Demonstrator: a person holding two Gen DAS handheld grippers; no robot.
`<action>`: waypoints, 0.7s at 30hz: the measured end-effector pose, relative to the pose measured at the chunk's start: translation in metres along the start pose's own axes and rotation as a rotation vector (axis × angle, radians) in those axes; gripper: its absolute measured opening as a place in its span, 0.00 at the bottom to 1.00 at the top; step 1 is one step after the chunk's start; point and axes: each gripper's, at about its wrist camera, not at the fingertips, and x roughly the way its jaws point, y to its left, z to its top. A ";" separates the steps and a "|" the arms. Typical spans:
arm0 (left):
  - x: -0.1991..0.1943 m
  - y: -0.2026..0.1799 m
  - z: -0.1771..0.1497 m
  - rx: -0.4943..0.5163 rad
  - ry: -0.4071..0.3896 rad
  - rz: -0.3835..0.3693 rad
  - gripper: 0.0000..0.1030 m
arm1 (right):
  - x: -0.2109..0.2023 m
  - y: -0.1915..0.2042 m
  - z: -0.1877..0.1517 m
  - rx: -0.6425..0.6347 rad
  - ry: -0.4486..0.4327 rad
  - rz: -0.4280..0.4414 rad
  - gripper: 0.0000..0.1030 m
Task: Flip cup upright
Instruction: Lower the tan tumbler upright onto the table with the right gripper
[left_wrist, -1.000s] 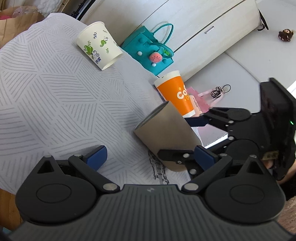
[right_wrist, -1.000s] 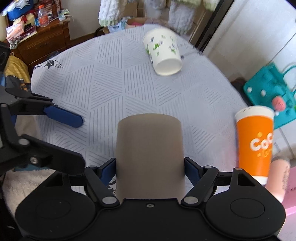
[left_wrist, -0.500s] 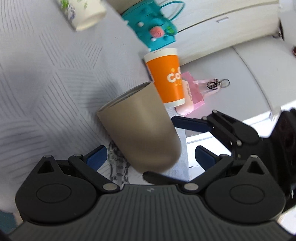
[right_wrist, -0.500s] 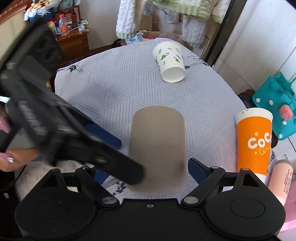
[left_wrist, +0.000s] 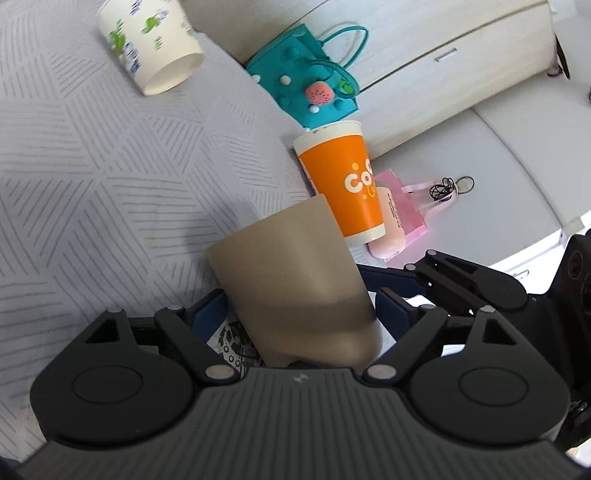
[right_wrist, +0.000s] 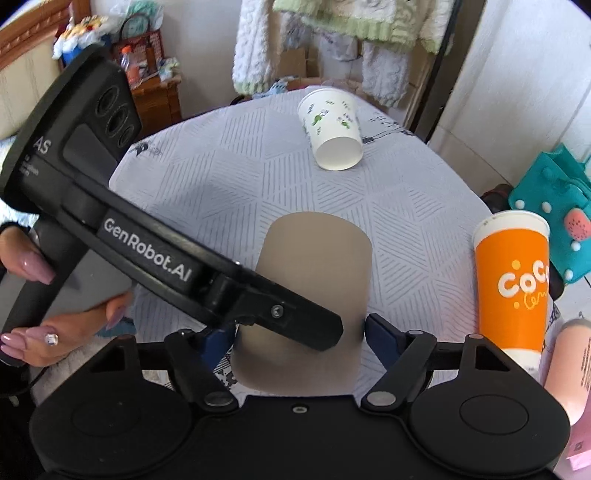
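Note:
A tan metal cup (left_wrist: 295, 280) is held above the table's near edge, its open end pointing away from both cameras. My left gripper (left_wrist: 301, 312) is shut on it, blue pads on both sides. It also shows in the right wrist view (right_wrist: 314, 280), between the fingers of my right gripper (right_wrist: 299, 332), which stand slightly apart from its sides. The left gripper's black body (right_wrist: 147, 243) crosses in front of the cup there. A white paper cup with green prints (right_wrist: 332, 133) lies on its side at the far end of the table.
An orange CoCo cup (right_wrist: 513, 284) stands upright at the table's right edge beside a pink bottle (right_wrist: 569, 365). A teal bag (left_wrist: 306, 81) sits beyond the edge. The table (right_wrist: 229, 177) has a white patterned cloth. A hand (right_wrist: 33, 295) holds the left gripper.
The right gripper has let go of the tan cup and opened. The left gripper has moved in and closed on it.

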 end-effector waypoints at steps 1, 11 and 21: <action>-0.001 -0.003 -0.001 0.028 -0.005 0.005 0.84 | -0.001 0.002 -0.003 0.002 -0.014 -0.010 0.79; -0.015 -0.037 -0.011 0.365 -0.101 0.099 0.83 | -0.012 0.007 -0.038 0.127 -0.245 -0.057 0.78; -0.020 -0.051 -0.005 0.564 -0.118 0.116 0.81 | 0.000 0.020 -0.054 0.136 -0.422 -0.151 0.78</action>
